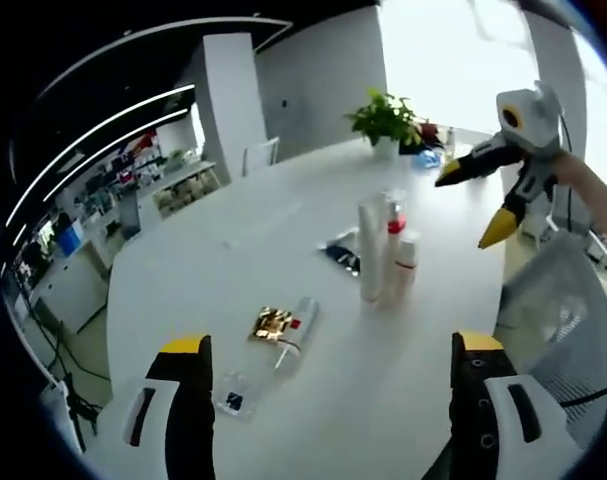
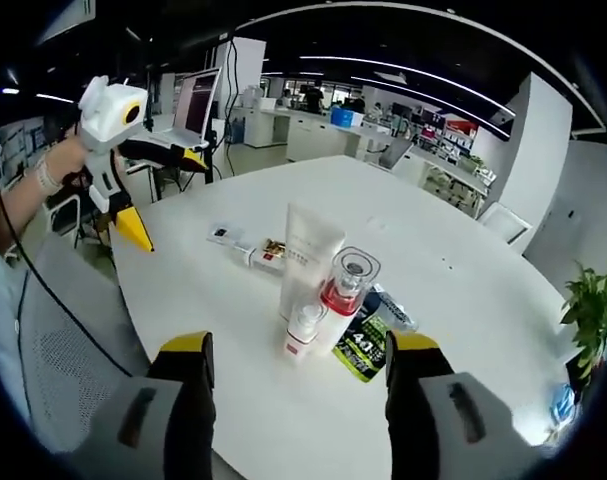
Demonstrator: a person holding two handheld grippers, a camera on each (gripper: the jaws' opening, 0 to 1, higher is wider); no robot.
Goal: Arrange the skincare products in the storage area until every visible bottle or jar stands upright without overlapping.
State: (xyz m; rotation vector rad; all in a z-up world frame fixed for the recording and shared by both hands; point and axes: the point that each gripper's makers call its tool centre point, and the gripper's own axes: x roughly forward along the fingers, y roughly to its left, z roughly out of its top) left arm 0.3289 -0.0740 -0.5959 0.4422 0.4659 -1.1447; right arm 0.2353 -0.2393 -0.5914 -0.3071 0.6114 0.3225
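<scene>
Both claws hang spread wide and empty, left gripper [image 1: 328, 350] and right gripper [image 2: 299, 345], over the white table [image 2: 463, 300] edge; three upright skincare bottles [image 2: 321, 285] cluster mid-table, one tube [image 1: 295, 333] lying flat nearby.

White tube [image 2: 308, 258], red-collar bottle [image 2: 345, 292], small bottle [image 2: 303, 332] upright, R gripper [image 2: 299, 362] open

A large white oval table [image 2: 463, 300] is carrying a standing white tube [image 2: 306, 256], a red-collared clear bottle [image 2: 344, 290], a small white bottle [image 2: 302, 332], a dark sachet [image 2: 365, 345], and a lying gold-labelled clear bottle [image 1: 283, 330].
</scene>
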